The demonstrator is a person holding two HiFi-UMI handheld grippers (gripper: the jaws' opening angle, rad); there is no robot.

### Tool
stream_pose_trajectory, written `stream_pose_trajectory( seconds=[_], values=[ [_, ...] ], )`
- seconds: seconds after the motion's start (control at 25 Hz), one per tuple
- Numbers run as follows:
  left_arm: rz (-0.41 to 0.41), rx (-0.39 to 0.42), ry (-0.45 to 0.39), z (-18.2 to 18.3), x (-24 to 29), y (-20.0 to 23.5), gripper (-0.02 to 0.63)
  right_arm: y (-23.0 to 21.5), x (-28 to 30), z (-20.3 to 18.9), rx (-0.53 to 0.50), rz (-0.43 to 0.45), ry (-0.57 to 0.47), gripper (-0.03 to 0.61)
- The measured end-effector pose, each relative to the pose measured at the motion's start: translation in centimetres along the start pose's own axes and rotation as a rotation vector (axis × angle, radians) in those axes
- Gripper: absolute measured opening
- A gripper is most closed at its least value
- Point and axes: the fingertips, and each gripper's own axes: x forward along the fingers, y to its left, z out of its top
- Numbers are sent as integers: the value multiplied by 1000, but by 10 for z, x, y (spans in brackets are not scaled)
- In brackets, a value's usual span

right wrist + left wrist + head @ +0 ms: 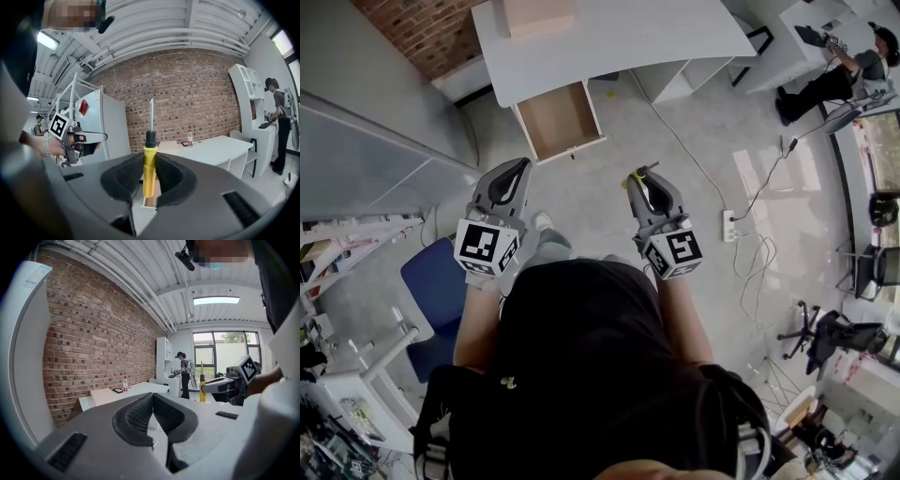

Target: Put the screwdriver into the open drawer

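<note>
A yellow-handled screwdriver (149,164) with a black collar stands upright, shaft up, clamped between the pads of my right gripper (149,176). From the head view the right gripper (643,183) shows a bit of that yellow handle (637,175) at its tip. My left gripper (510,180) is level with it on the left; its pads (140,413) meet with nothing between them. The open drawer (560,120), a bare brown box, juts from under the white desk (609,37) ahead of both grippers, above grey floor.
A cardboard box (539,16) lies on the desk. A blue chair (438,291) stands at my left beside a grey partition (366,159). A cable and power strip (729,225) lie on the floor at right. A person (280,126) stands at a far counter.
</note>
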Motion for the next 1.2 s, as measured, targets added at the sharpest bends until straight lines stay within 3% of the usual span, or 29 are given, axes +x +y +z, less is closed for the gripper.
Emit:
stream_pose_trajectory(
  seconds=[0.56, 1.2],
  values=[
    [-2, -41, 49, -25, -5, 129, 5, 52, 137, 1, -16, 44, 47, 86],
    [73, -119, 122, -64, -2, 175, 5, 66, 210, -42, -34, 167, 215, 86]
  ],
)
